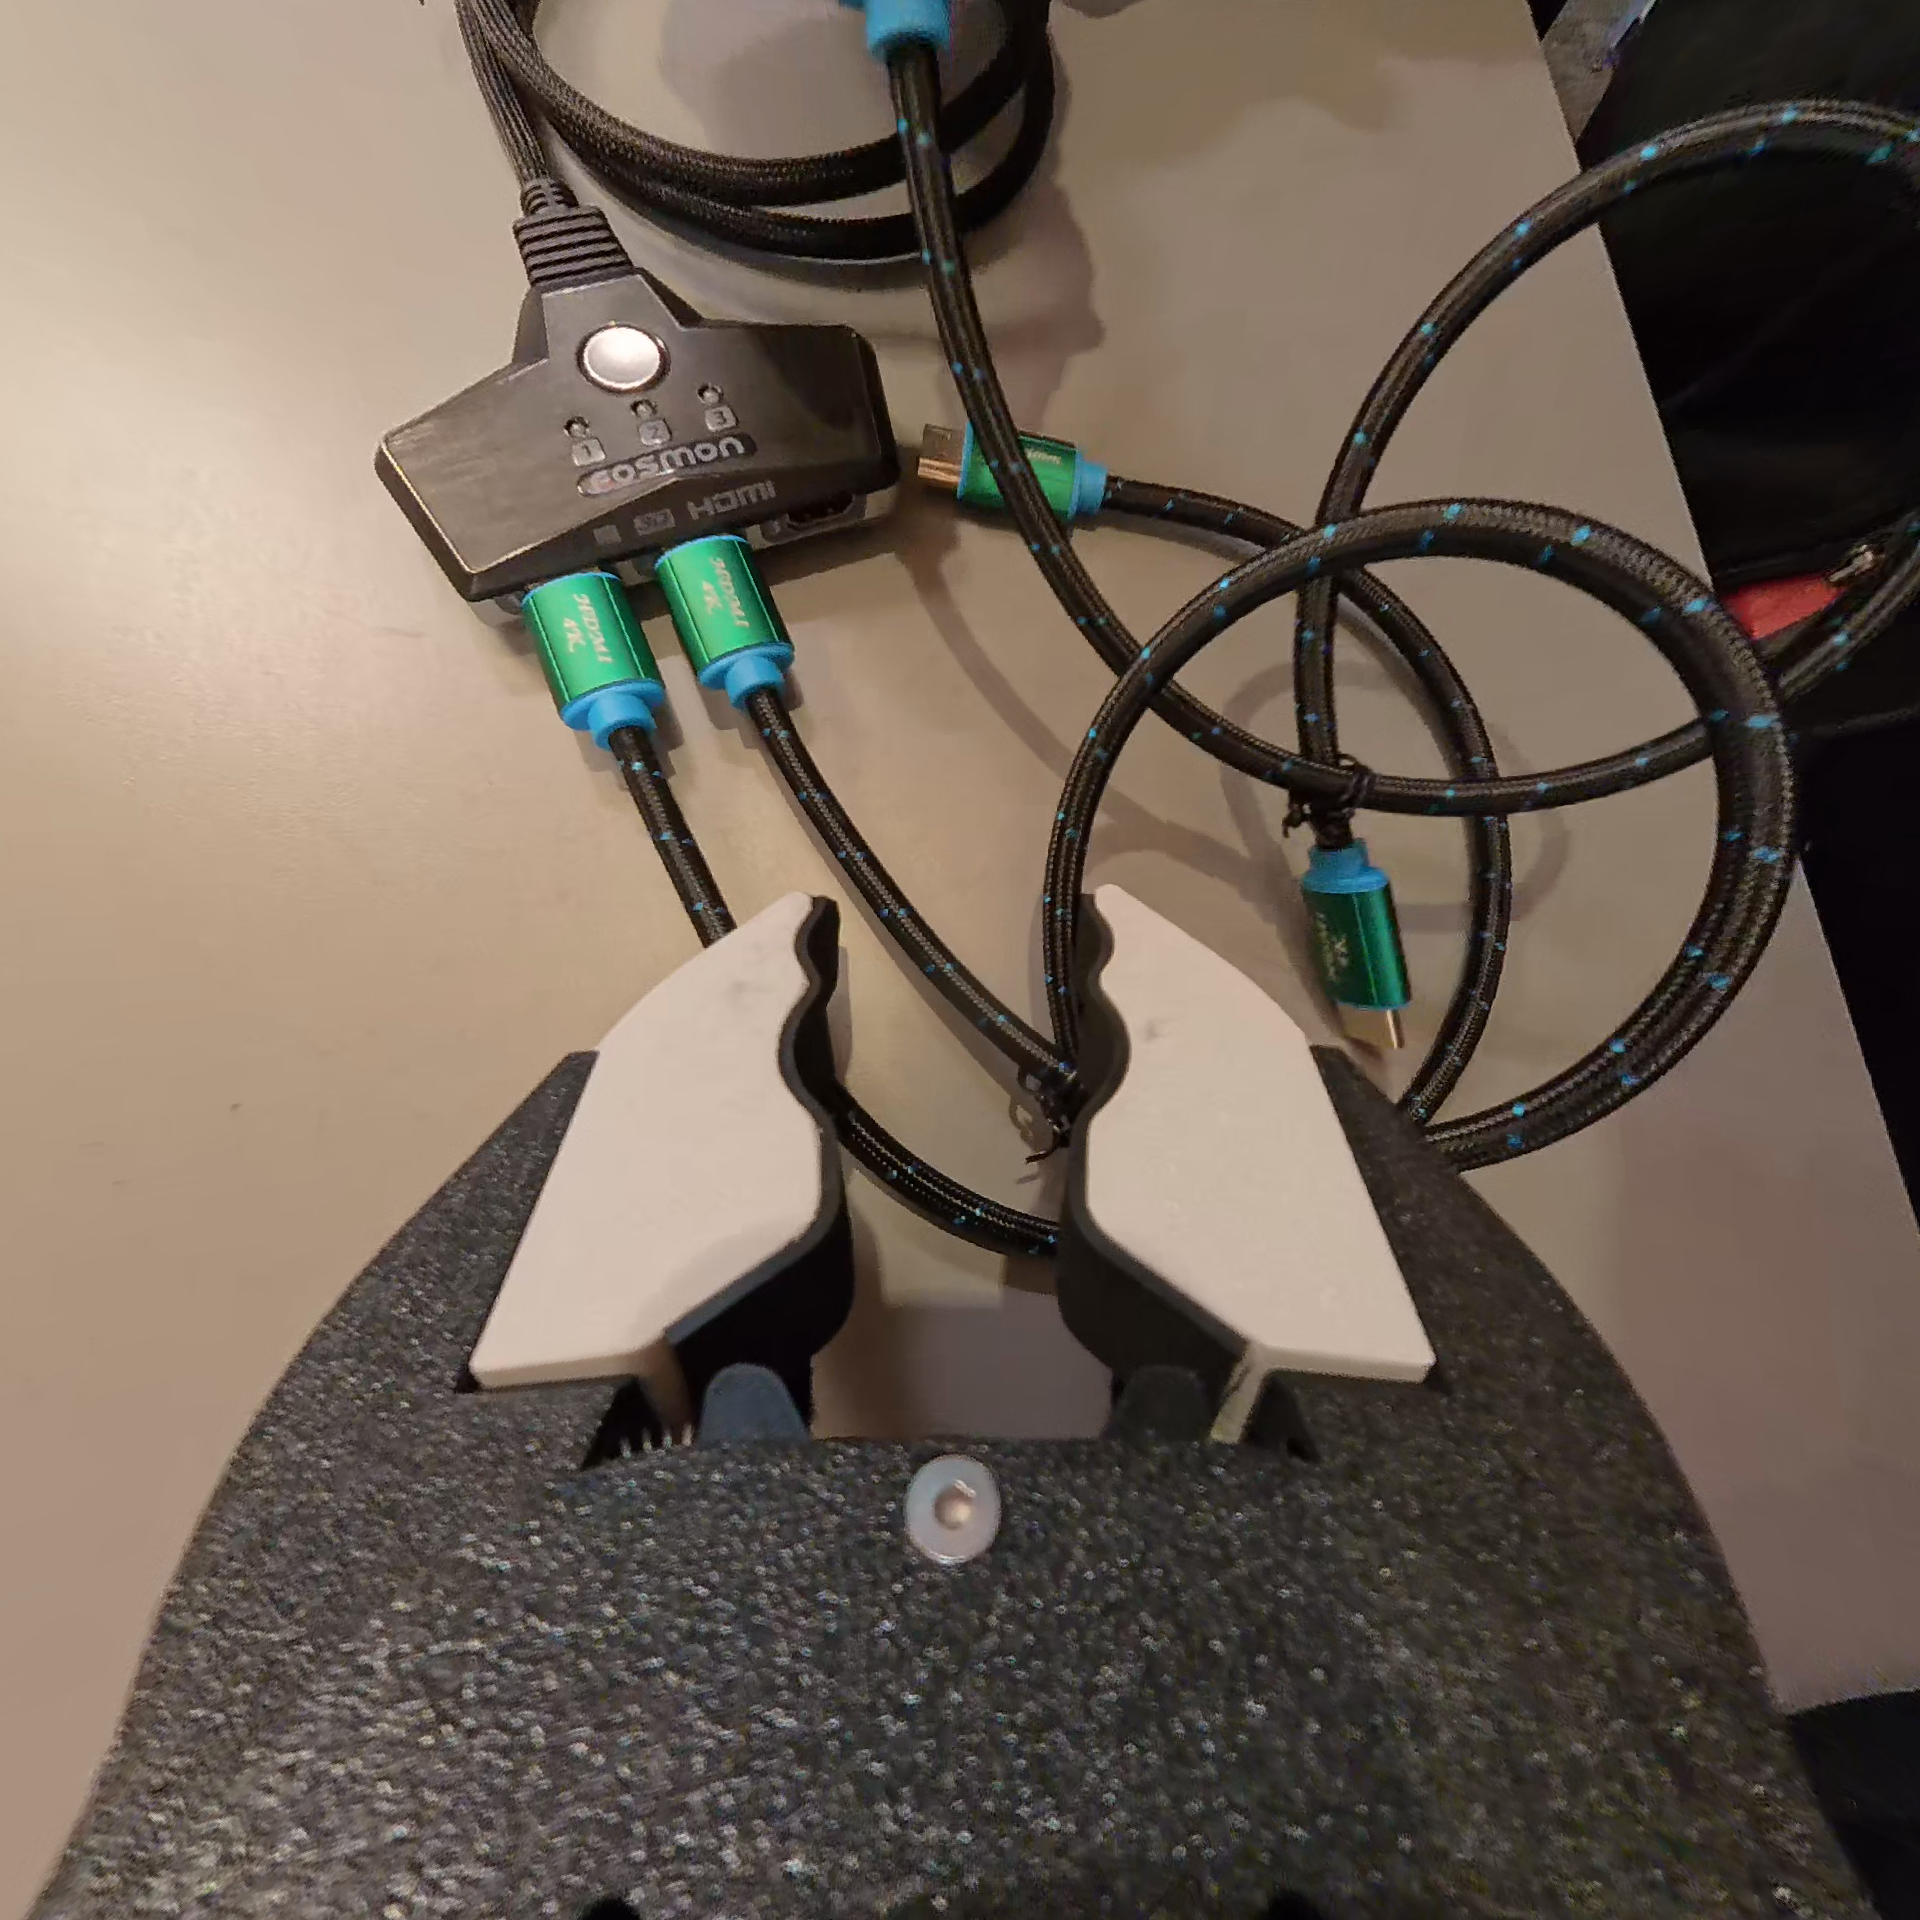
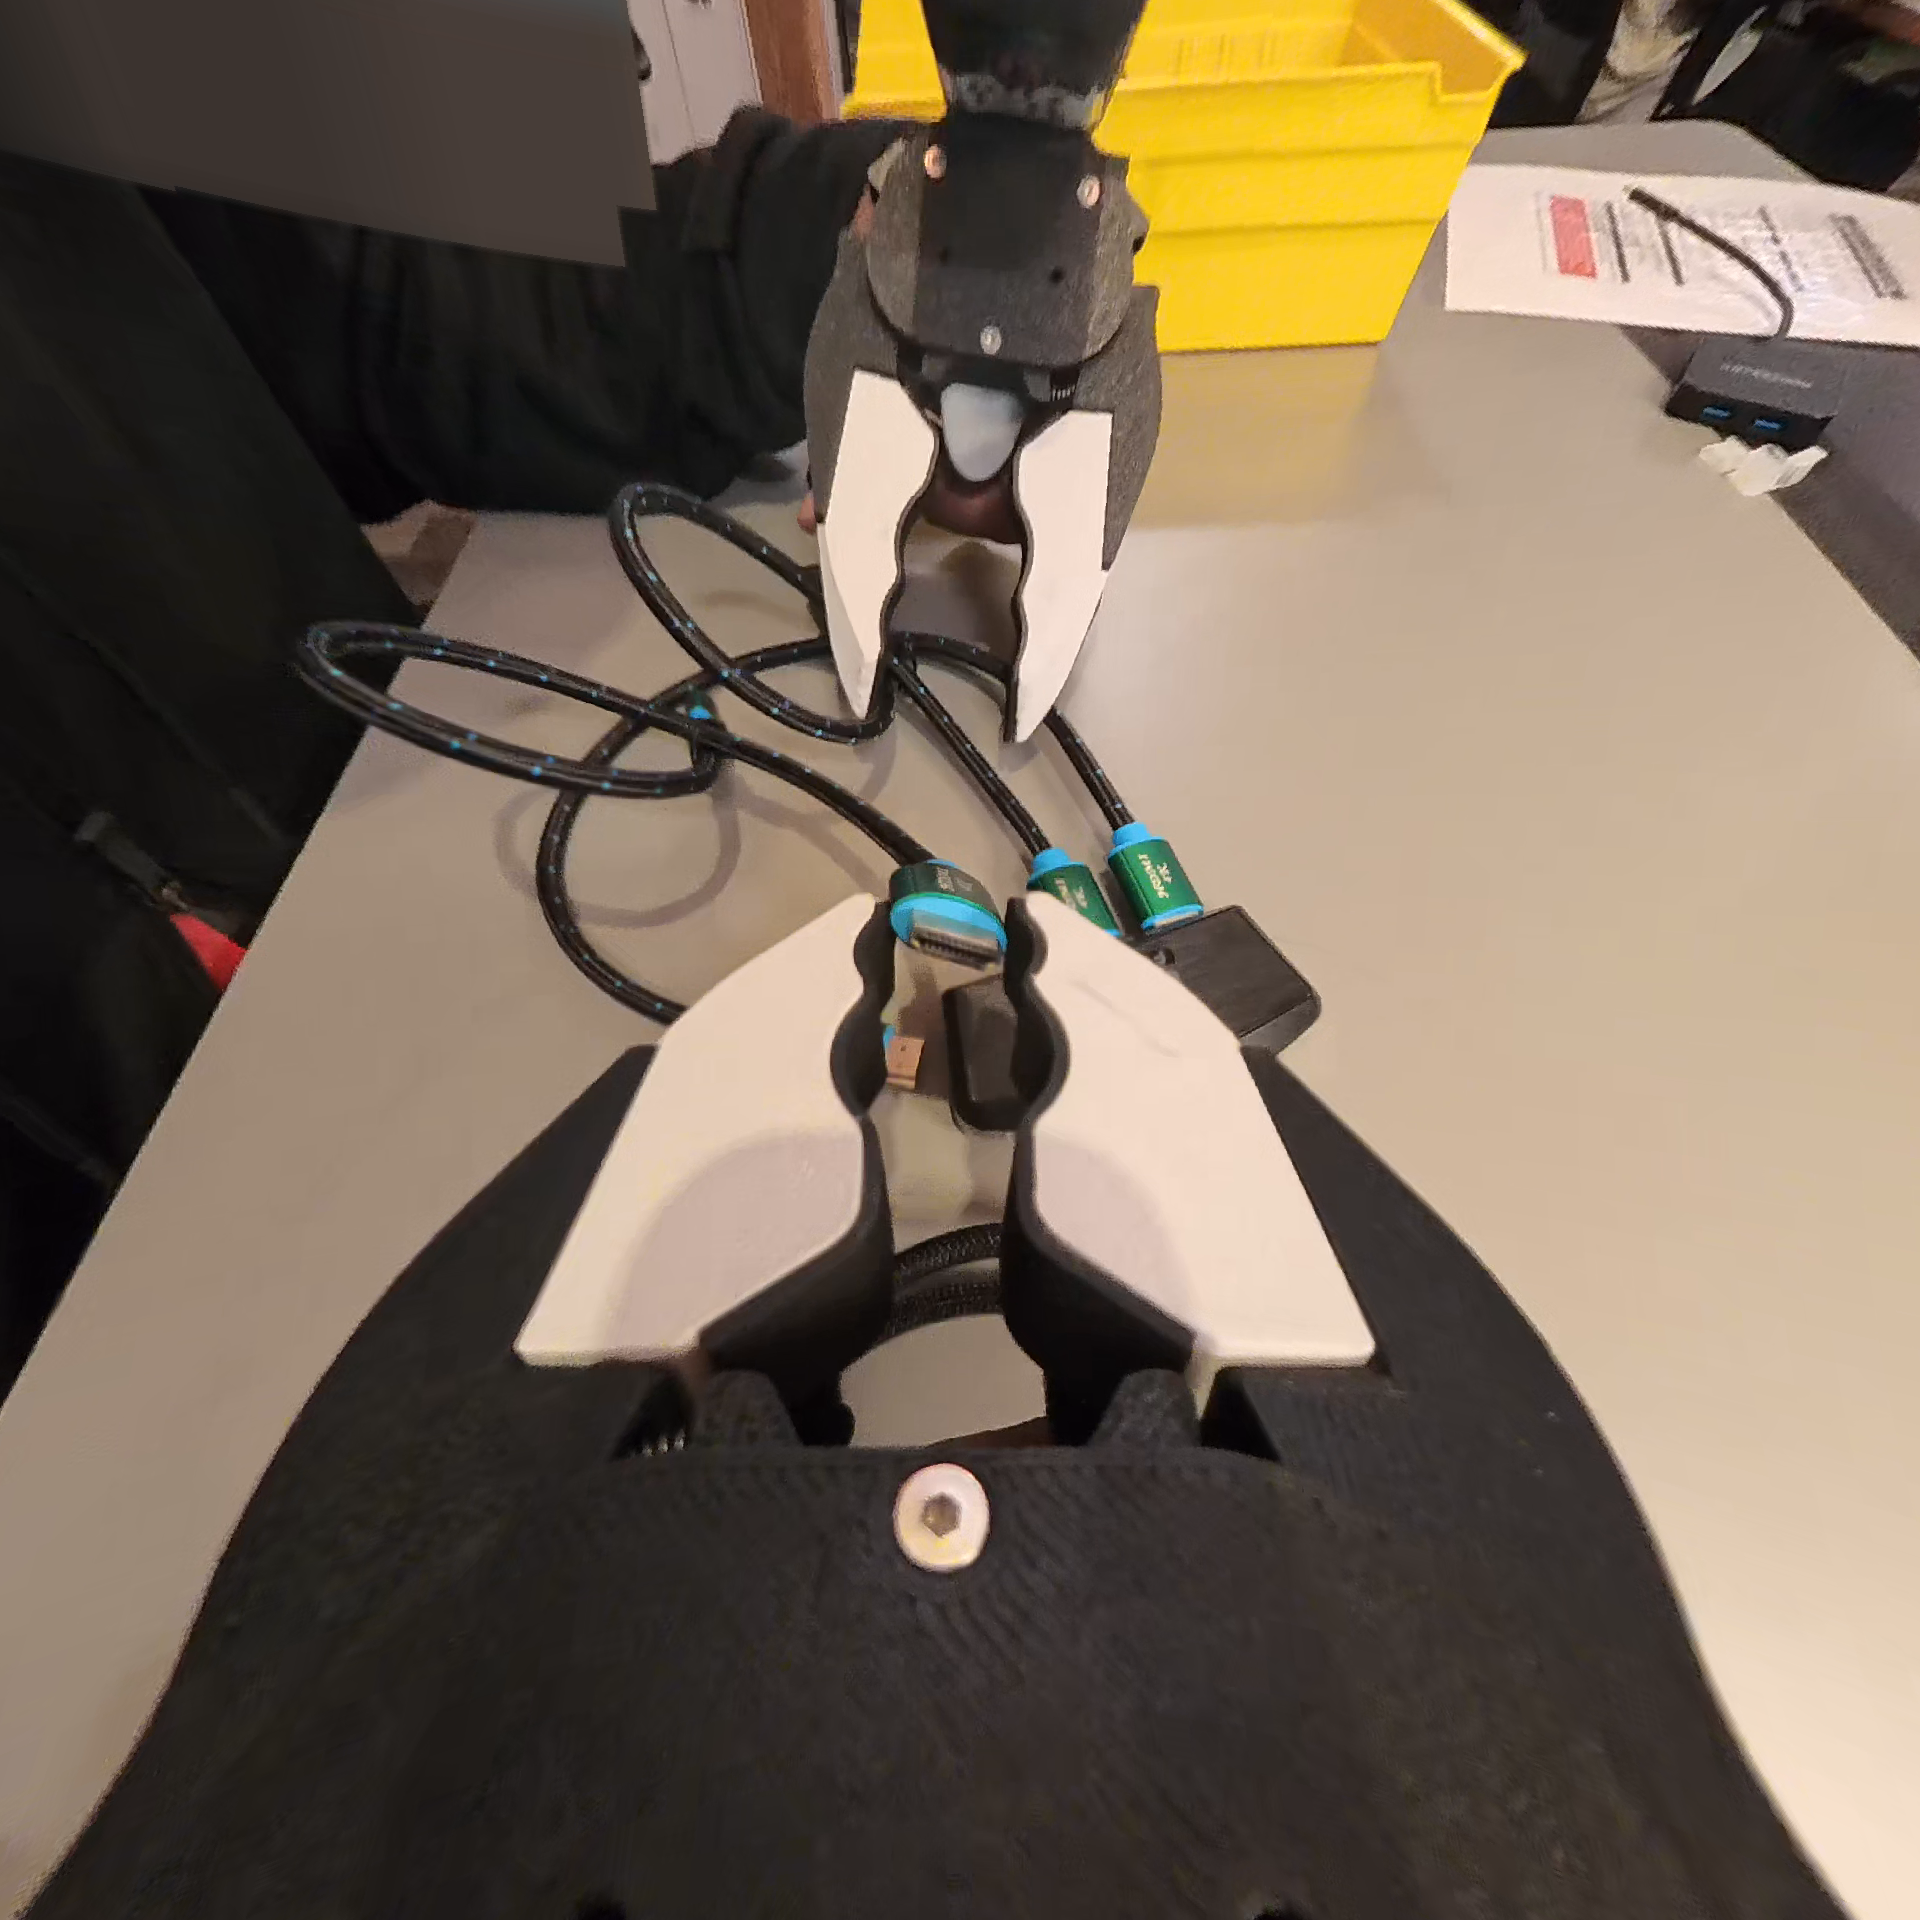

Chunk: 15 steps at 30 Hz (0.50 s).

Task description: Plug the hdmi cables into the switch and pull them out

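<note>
The black switch (image 1: 623,457) (image 2: 1247,982) lies flat on the grey table. Two green HDMI plugs (image 1: 587,655) (image 1: 722,613) sit in its left and middle ports; the right port (image 1: 821,514) is empty. A third green plug (image 1: 1013,478) (image 2: 940,894) lies loose beside that port. Another loose plug (image 1: 1356,945) lies among the braided cable loops. My left gripper (image 1: 966,914) (image 2: 945,717) is open and empty over the plugged cables, short of the switch. My right gripper (image 2: 945,909) is narrowly open, facing the left one; the loose plug shows beyond its fingertips, ungripped.
The switch's black lead (image 1: 727,197) coils behind it. A yellow bin (image 2: 1299,187), a printed sheet (image 2: 1683,249) and a small black hub (image 2: 1756,384) stand on the far side. A person's dark sleeve (image 2: 520,364) and the table edge (image 1: 1704,540) lie by the cable loops. Tip to tip, the grippers are about 12 cm apart. The right tips stand about 8 cm off the black switch (image 1: 623,457).
</note>
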Each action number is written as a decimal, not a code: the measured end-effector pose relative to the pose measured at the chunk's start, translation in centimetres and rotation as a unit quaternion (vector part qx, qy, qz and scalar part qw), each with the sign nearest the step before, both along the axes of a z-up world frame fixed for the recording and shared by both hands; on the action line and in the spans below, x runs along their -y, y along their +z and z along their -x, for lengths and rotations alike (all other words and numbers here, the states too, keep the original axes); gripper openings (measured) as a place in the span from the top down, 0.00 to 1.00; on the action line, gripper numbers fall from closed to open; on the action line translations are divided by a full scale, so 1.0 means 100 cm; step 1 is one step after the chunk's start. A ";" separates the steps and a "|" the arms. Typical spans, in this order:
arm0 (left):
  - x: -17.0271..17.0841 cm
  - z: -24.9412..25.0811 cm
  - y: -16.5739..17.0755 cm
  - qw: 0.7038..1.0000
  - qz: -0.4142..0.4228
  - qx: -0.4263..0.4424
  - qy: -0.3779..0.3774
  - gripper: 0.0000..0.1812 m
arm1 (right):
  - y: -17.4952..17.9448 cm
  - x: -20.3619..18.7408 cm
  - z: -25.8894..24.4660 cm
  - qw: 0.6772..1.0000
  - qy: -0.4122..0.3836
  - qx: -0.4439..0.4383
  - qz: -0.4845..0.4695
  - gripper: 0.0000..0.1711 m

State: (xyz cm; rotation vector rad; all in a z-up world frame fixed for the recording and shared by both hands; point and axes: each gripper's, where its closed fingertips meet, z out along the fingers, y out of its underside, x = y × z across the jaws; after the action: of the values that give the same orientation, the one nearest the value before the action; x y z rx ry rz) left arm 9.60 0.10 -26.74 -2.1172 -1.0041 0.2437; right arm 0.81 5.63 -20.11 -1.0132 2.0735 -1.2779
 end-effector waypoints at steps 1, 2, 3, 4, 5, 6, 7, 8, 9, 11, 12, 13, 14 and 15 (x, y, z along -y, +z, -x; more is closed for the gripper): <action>0.000 0.000 0.000 1.000 0.000 0.000 0.000 0.75 | 0.002 0.000 0.000 1.000 0.000 0.009 0.002 0.88; 0.000 0.000 0.000 1.000 -0.001 -0.001 0.001 0.75 | 0.004 0.000 -0.001 1.000 0.000 0.017 0.003 0.88; 0.000 0.000 0.000 1.000 -0.001 -0.001 0.001 0.75 | 0.005 0.000 -0.002 1.000 0.003 0.023 0.004 0.88; 0.000 0.000 0.001 1.000 -0.002 -0.002 0.002 0.75 | 0.006 0.000 -0.005 1.000 0.006 0.030 0.008 0.88; 0.001 0.001 0.001 1.000 -0.002 -0.003 0.002 0.75 | 0.009 0.000 -0.007 0.999 0.009 0.038 0.011 0.88; 0.001 0.001 0.001 1.000 -0.002 -0.003 0.003 0.75 | 0.012 0.000 -0.009 0.999 0.011 0.047 0.014 0.88; 0.001 0.001 0.001 1.000 -0.003 -0.003 0.004 0.75 | 0.015 0.000 -0.011 0.998 0.013 0.057 0.018 0.88; 0.001 0.001 0.001 1.000 -0.003 -0.003 0.004 0.75 | 0.018 -0.001 -0.013 0.997 0.014 0.067 0.021 0.88; 0.001 0.001 0.001 1.000 -0.003 -0.003 0.004 0.75 | 0.021 -0.001 -0.015 0.996 0.017 0.079 0.024 0.89; 0.002 0.001 0.001 1.000 -0.004 -0.004 0.005 0.75 | 0.023 -0.002 -0.020 0.994 0.026 0.101 0.027 0.89; 0.002 0.001 0.002 1.000 -0.004 -0.004 0.005 0.75 | 0.021 -0.003 -0.024 0.994 0.033 0.102 0.025 0.89; 0.002 0.002 0.002 1.000 -0.005 -0.005 0.007 0.75 | 0.017 -0.004 -0.029 0.994 0.039 0.096 0.022 0.89; 0.003 0.002 0.002 1.000 -0.007 -0.005 0.008 0.75 | 0.011 -0.004 -0.034 0.995 0.045 0.086 0.018 0.89; 0.003 0.002 0.003 1.000 -0.008 -0.005 0.008 0.75 | 0.005 -0.005 -0.040 0.996 0.051 0.073 0.015 0.89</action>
State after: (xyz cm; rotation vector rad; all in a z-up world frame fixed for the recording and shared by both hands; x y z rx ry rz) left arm 9.45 -0.20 -26.47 -2.0917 -1.0151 0.2544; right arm 4.79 6.08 -19.59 -0.9942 1.8757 -1.2940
